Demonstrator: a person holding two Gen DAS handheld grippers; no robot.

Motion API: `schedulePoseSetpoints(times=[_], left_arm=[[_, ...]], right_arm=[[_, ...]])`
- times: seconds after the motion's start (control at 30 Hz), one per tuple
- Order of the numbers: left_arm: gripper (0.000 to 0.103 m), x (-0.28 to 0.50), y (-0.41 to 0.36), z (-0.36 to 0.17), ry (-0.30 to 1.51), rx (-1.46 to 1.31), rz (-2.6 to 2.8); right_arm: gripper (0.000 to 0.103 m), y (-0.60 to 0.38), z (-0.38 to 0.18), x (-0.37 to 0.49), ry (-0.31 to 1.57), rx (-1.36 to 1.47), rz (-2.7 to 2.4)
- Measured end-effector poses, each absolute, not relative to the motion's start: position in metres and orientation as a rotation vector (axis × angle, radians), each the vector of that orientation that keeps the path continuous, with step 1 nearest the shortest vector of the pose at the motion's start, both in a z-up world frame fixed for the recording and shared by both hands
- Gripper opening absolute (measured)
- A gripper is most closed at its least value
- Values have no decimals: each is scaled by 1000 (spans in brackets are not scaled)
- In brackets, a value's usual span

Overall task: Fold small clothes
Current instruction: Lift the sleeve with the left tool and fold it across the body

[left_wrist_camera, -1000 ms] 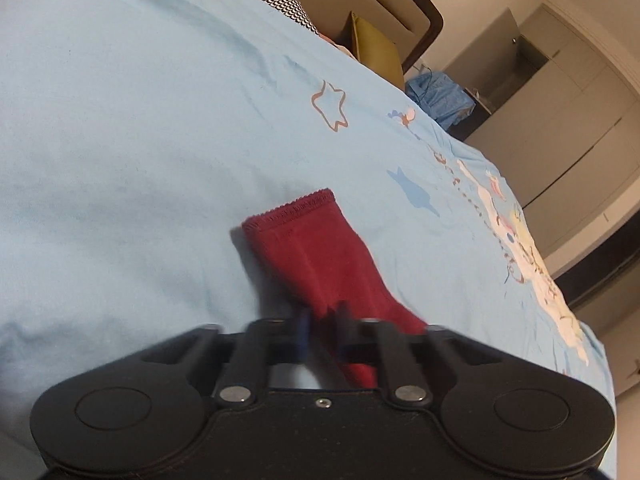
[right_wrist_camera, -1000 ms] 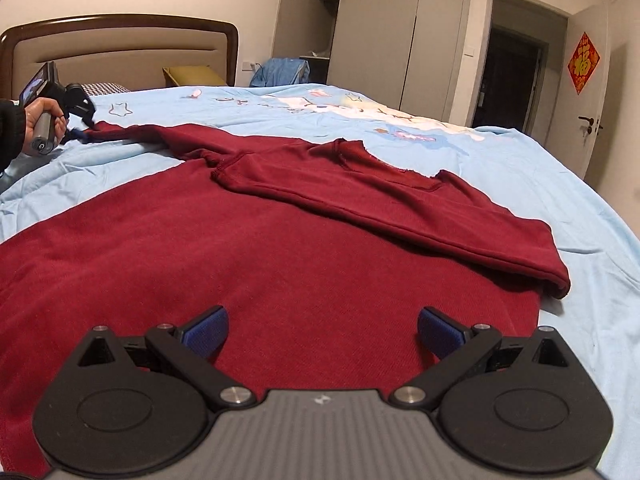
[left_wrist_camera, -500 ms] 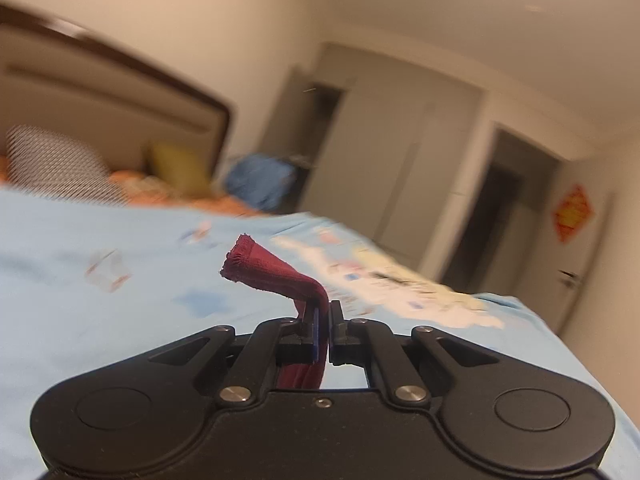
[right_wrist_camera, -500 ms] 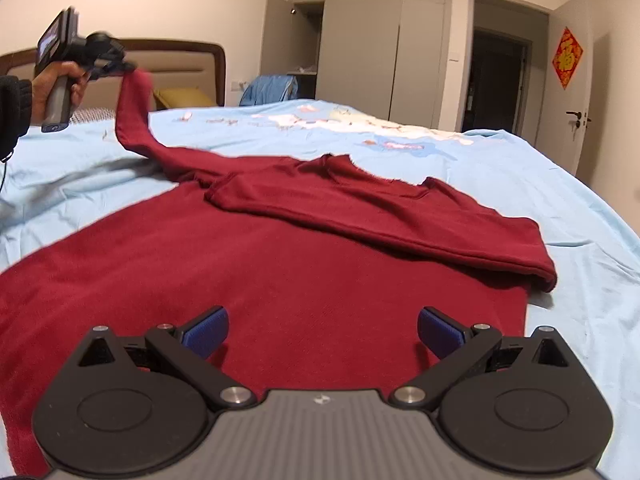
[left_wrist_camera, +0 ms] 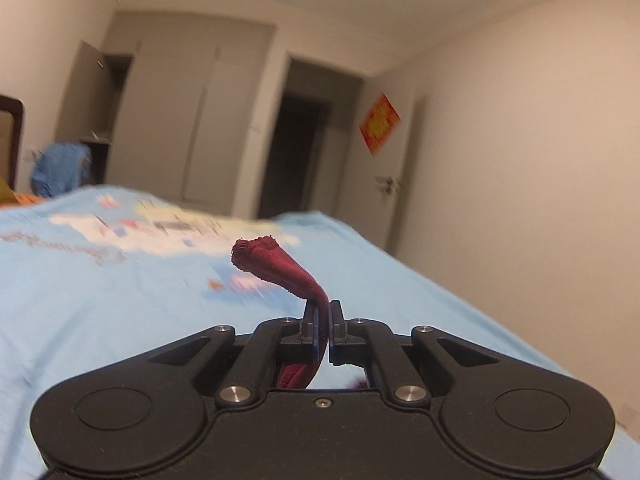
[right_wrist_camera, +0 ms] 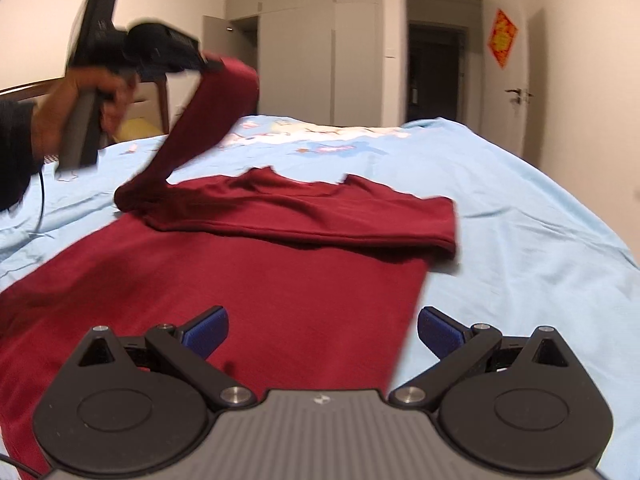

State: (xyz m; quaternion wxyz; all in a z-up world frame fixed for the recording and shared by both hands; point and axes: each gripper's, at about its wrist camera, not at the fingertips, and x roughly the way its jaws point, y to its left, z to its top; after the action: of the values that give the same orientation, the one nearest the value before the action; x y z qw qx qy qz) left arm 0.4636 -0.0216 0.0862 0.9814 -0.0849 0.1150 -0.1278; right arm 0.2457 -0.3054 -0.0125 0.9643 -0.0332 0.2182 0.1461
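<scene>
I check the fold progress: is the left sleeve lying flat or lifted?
Lifted: the left gripper pinches the sleeve above the bed.

The dark red sweater [right_wrist_camera: 248,280] is a soft matt knit cloth with a fine, slightly fuzzy surface; its sleeve [left_wrist_camera: 280,268] shows a rougher, frayed-looking edge at the cuff. The bed sheet [right_wrist_camera: 520,220] is a smooth, matt, pale blue woven cloth with a printed pattern, lightly creased. The right gripper [right_wrist_camera: 322,330] has a matt black plastic body with ribbed grey plastic at the near middle, shiny metal pivot pins, and blue pads [right_wrist_camera: 438,330] with a rough, textured face. The left gripper [left_wrist_camera: 323,330] is the same matt black plastic with bright metal pins. The headboard [right_wrist_camera: 24,90] at the far left looks like glossy dark wood.
</scene>
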Motion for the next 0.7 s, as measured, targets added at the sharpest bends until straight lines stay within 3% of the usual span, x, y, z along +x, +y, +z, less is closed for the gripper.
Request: schedulePoseSetpoints(times=[0.17,0.27,0.37,0.47,0.53,0.7], left_arm=[[4,475,-69,11,414,-58,-361],[14,471,-73,-16,480,-47,-412],[30,468,-68,-21,489,-77,-451],[59,461,-58,-19,485,-100,-471],[72,456,-52,-12,473,-95,-478],[86,424,-30,12,443,45,-326]], right_arm=[[103,-330,-17,236,463,-57,236],[103,-338,-19,235,473,-56,206],[103,-343,-22,235,478,-34,187],[103,-340,-22,238,477,-18,180],[103,-336,-21,237,471,-19,184],[103,-323,-18,245,454,-36,212]])
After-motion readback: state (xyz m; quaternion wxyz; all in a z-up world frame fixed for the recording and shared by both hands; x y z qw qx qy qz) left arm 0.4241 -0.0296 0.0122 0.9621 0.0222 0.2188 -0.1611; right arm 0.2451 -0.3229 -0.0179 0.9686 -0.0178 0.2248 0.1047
